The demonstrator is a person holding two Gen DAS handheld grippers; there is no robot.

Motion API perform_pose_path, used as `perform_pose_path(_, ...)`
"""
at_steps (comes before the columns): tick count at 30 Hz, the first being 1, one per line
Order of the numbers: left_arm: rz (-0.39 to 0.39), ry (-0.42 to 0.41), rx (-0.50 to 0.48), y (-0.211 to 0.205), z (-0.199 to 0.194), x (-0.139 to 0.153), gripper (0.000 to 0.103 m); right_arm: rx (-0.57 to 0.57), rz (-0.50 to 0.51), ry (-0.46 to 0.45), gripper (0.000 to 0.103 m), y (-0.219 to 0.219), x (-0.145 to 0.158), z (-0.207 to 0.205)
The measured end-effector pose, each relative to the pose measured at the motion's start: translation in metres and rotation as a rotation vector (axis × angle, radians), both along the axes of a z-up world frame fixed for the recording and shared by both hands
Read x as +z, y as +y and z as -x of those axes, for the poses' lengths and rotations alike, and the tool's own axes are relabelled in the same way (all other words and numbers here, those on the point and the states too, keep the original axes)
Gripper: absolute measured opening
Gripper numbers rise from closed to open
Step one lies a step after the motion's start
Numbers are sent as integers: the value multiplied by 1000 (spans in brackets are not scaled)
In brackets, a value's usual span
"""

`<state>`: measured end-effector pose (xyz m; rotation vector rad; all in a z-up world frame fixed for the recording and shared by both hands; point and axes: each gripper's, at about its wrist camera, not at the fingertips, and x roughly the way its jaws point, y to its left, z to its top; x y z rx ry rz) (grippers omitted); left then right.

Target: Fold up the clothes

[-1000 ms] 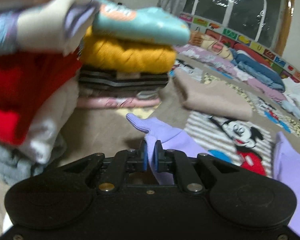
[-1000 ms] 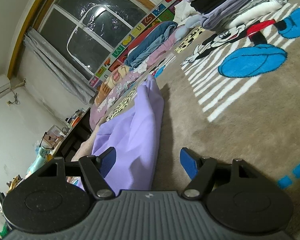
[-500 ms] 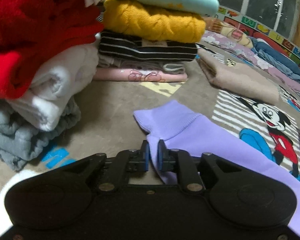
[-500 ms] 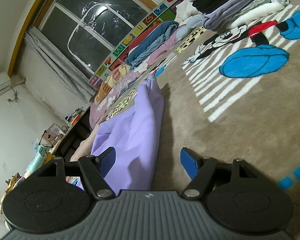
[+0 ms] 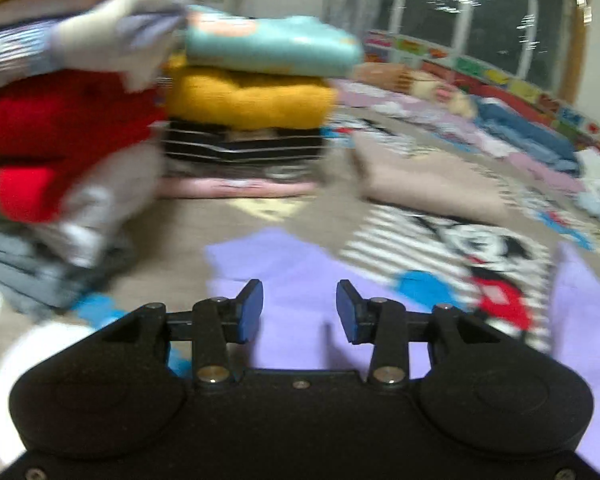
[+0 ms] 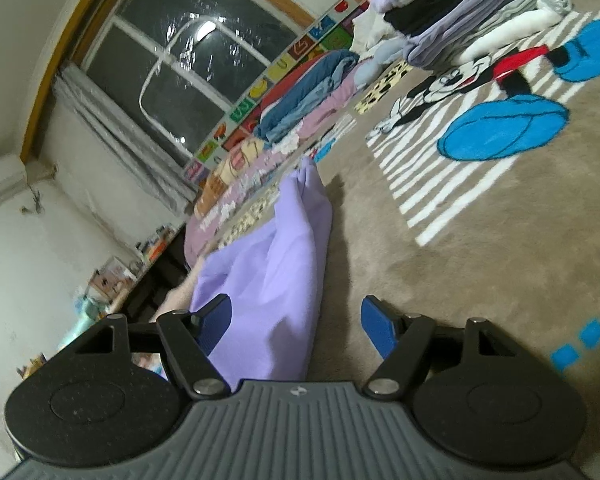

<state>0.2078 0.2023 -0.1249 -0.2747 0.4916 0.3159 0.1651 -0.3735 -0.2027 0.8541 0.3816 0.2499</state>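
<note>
Soft lilac knit garment (image 5: 300, 276) lying spread on beige cartoon-print carpet (image 6: 480, 248), fold not finished. Left gripper (image 5: 299, 310) hovering over it, jaws spread, gripping nothing. Right gripper (image 6: 296, 320) also gaping beside bunched lilac edge. Folded stacks (image 5: 244, 100) sitting behind, apparently done.

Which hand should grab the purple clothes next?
Probably the left gripper: its open fingers sit right above the purple garment. The right gripper is open too, half over bare carpet.
</note>
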Motion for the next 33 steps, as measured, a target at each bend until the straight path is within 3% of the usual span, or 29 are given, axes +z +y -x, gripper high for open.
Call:
perform_pose_path(3,-4,-12,-75,-24,-17,2,41,-13,-41,10,72,-8,0,7)
perform_pose_path(6,-63,95,-68,-30,-55,-9,54,-5,-66,18,72,-14,-3,10)
perform_pose_path(8,16,231,-35,-10,-83,-29,65,9,-72,25,72,-14,-4,11)
perform_pose_path(12,196,128,81,26,-74,-7,65,38,-28,44,72,-13,3,11)
perform_pose_path(15,361,-23,129,26,-29,1,67,59,84,54,71,-5,18,5)
perform_pose_path(18,381,-110,125,1,9,-19,68,76,210,41,68,8,37,-13)
perform_pose_path(22,332,-58,78,-17,-6,-23,68,135,467,13,64,35,73,-56)
perform_pose_path(27,327,-41,8,-19,-20,-26,68,219,672,-19,61,56,113,-115)
perform_pose_path(33,383,-30,-26,-13,-28,-30,69,308,748,44,59,68,121,-180)
